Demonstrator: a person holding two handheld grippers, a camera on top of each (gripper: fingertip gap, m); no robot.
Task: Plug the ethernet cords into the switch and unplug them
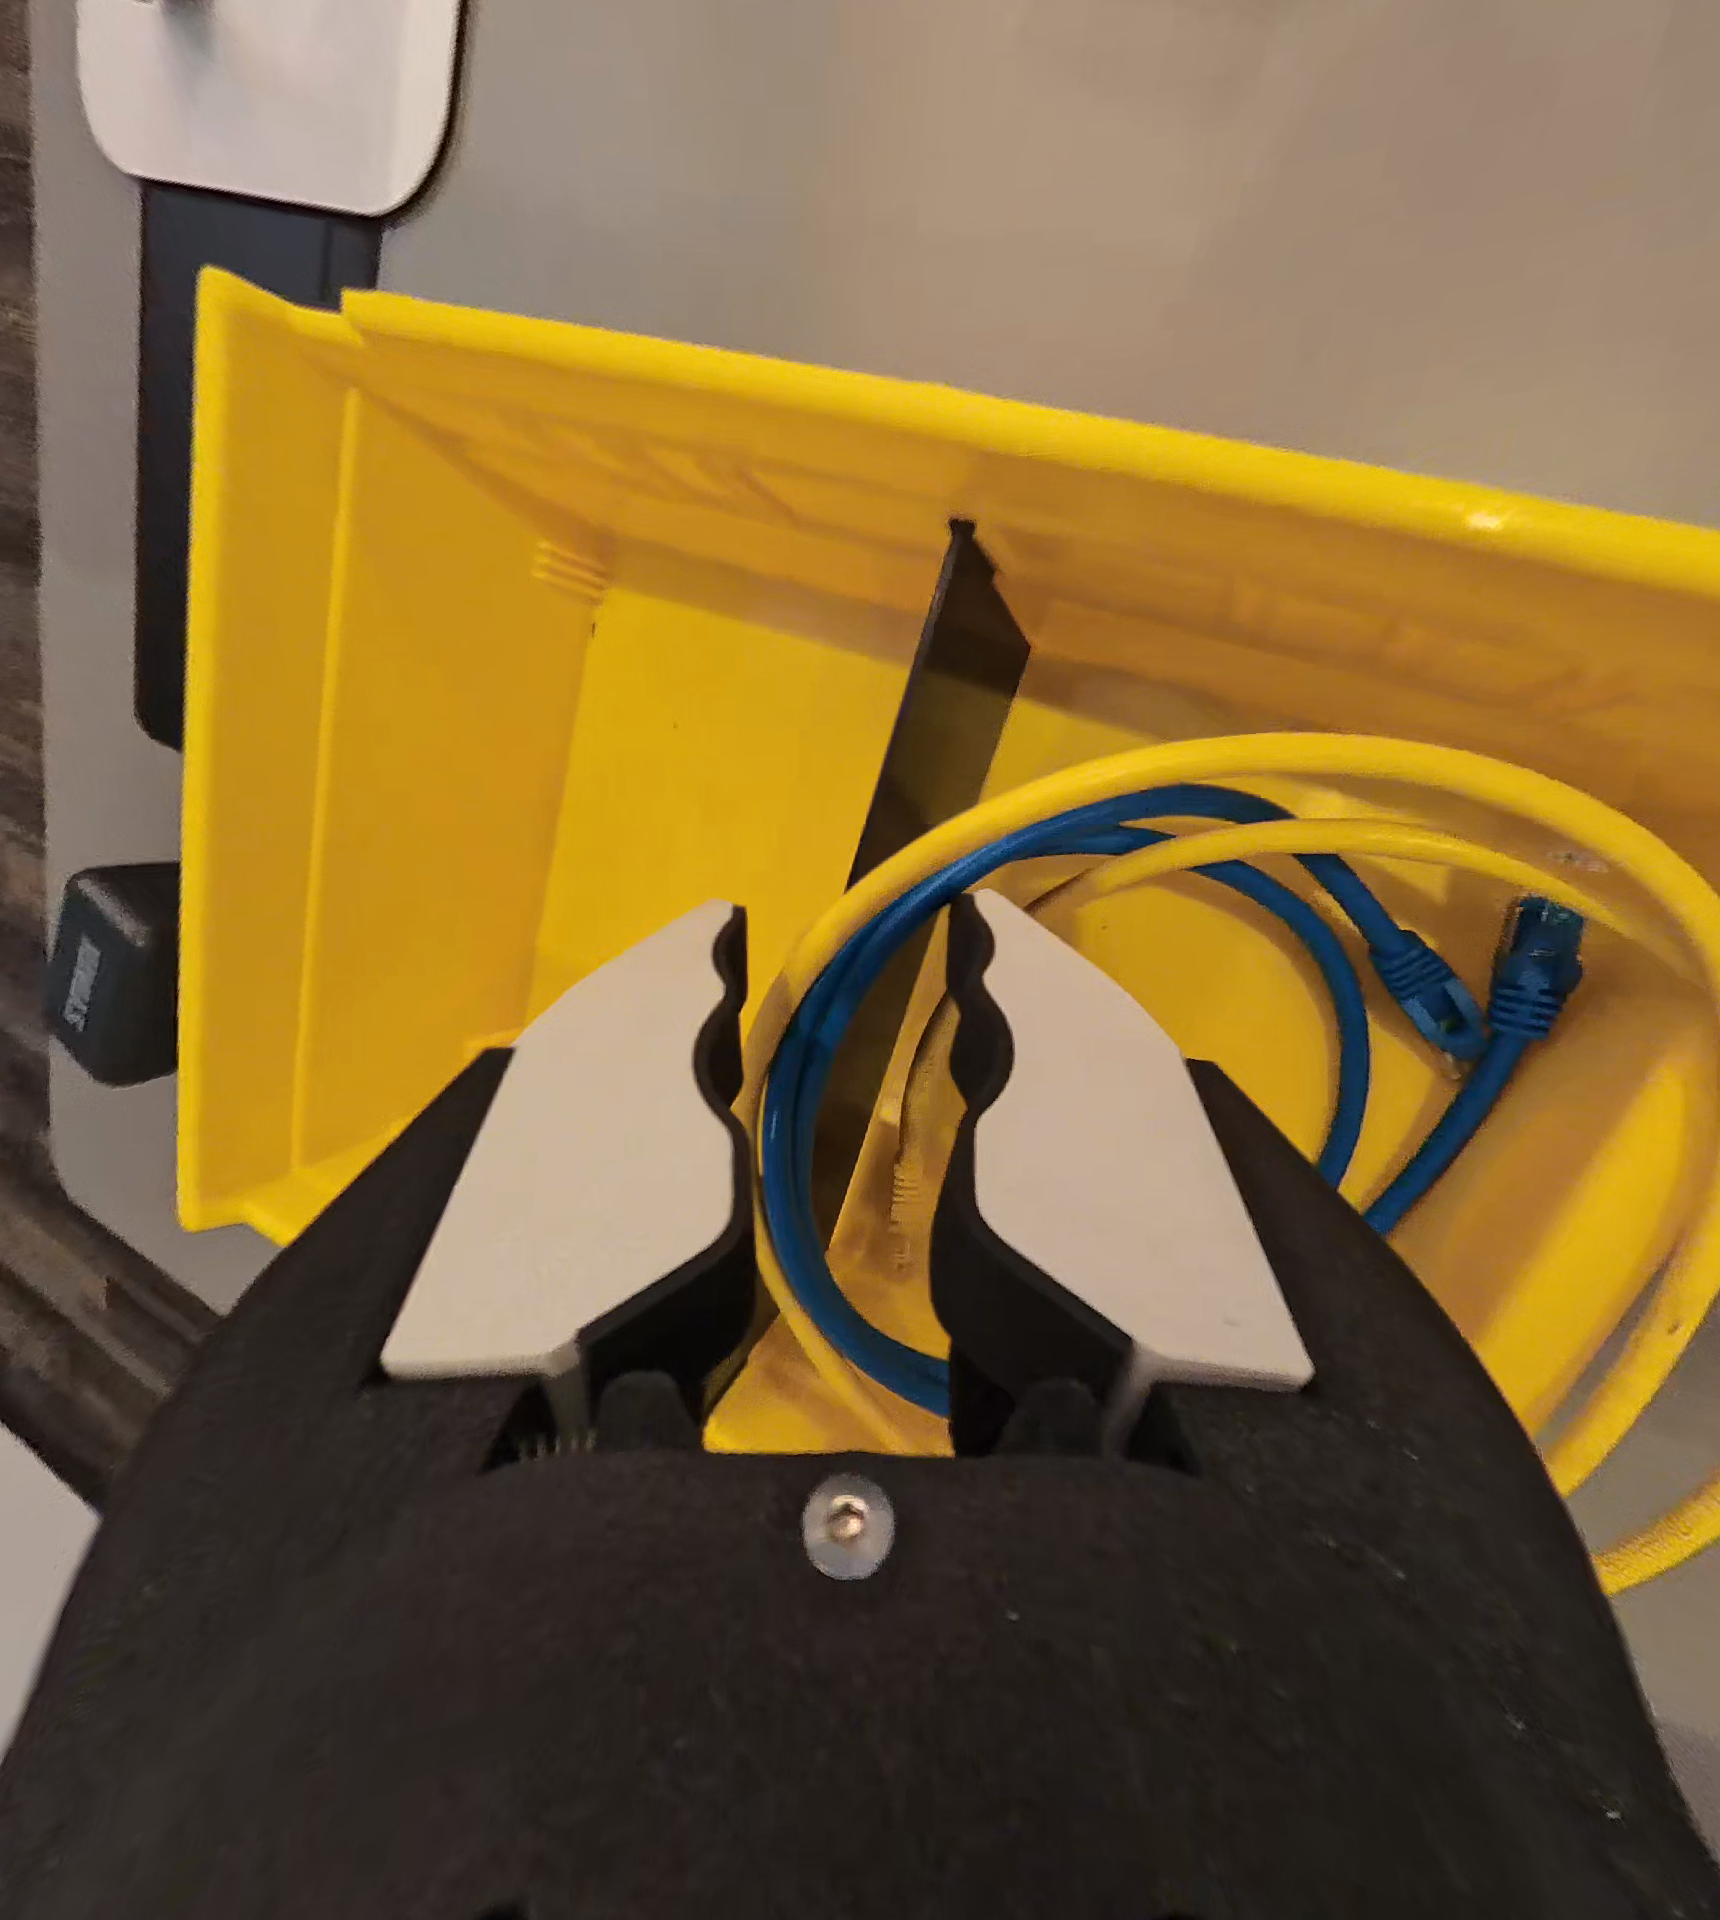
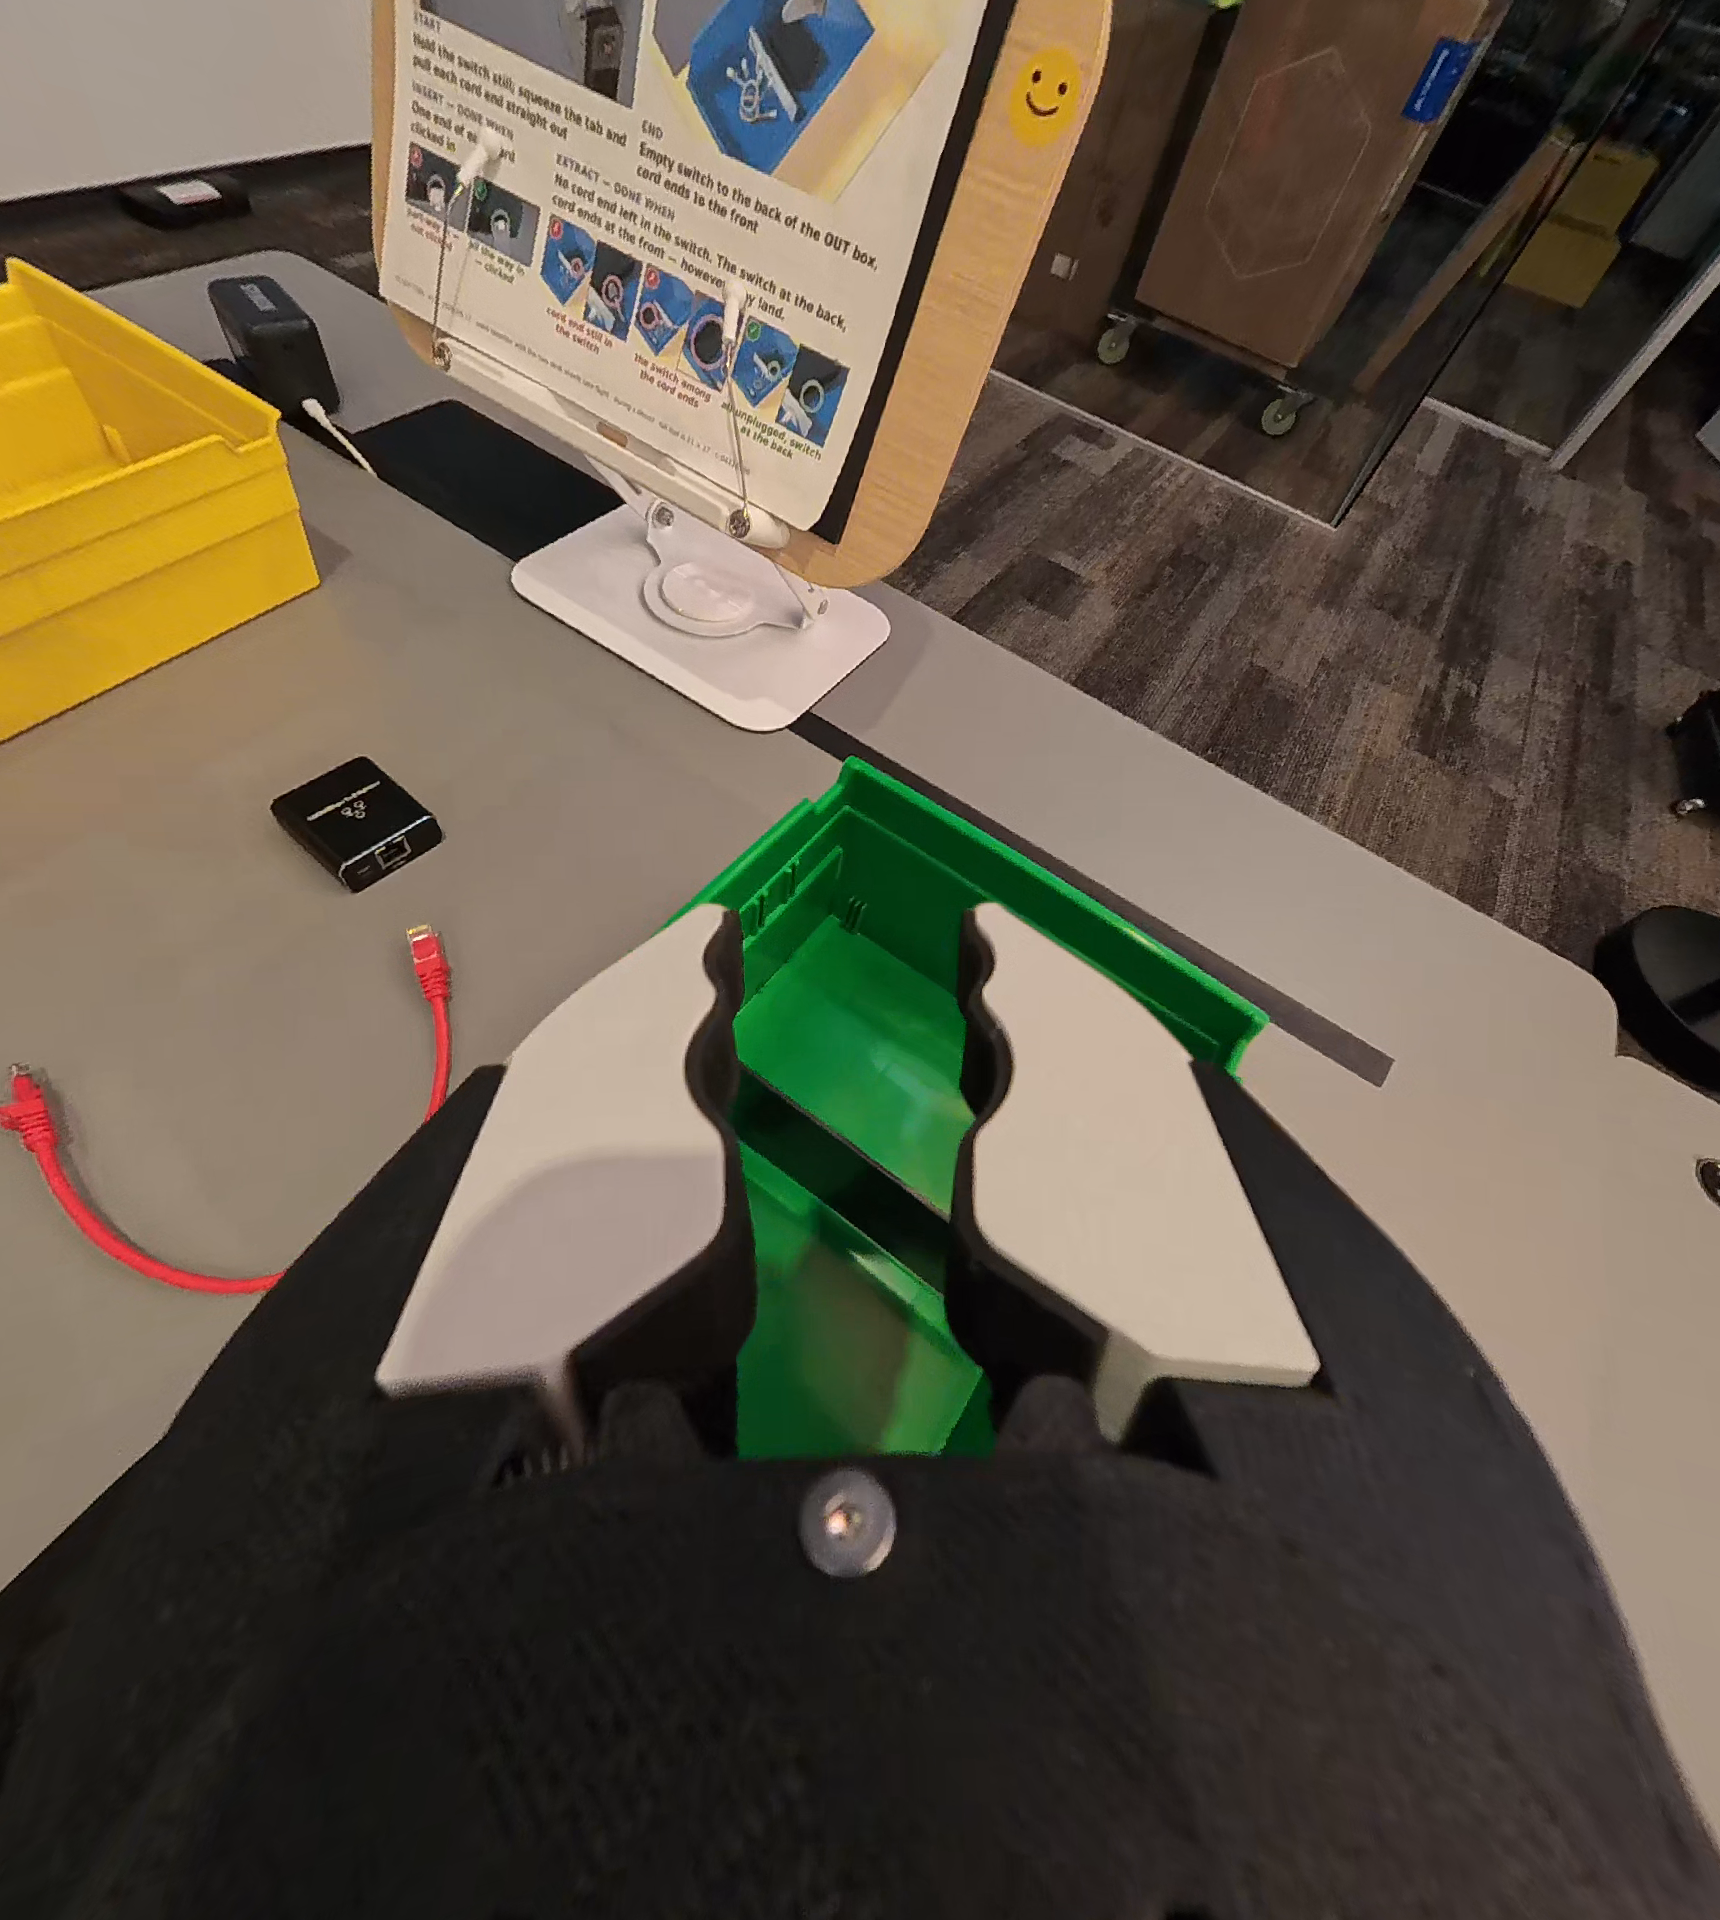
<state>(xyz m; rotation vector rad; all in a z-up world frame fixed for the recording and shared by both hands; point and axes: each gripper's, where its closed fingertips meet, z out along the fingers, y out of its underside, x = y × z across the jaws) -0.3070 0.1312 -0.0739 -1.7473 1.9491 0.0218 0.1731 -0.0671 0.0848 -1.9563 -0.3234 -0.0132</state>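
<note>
My left gripper (image 1: 851,914) is open and hangs over a yellow bin (image 1: 835,405) with a black divider (image 1: 970,644). A coiled yellow cord (image 1: 1251,748) and a blue cord (image 1: 1043,821) lie in the bin. Their loops pass between my fingers, which do not press on them. Two blue plugs (image 1: 1417,977) lie at the right. My right gripper (image 2: 851,920) is open and empty above a green bin (image 2: 1095,925). A small black switch (image 2: 357,821) lies on the grey table (image 2: 523,727). A red cord (image 2: 108,1236) lies unplugged in front of it.
An instruction board (image 2: 679,208) on a white stand (image 2: 710,644) rises at the table's back. The yellow bin (image 2: 108,520) also shows at the left of the right wrist view. A black adapter (image 2: 264,322) sits behind it. The table edge and the floor are to the right. One gripper's finger ends stand about 55 cm off the other's.
</note>
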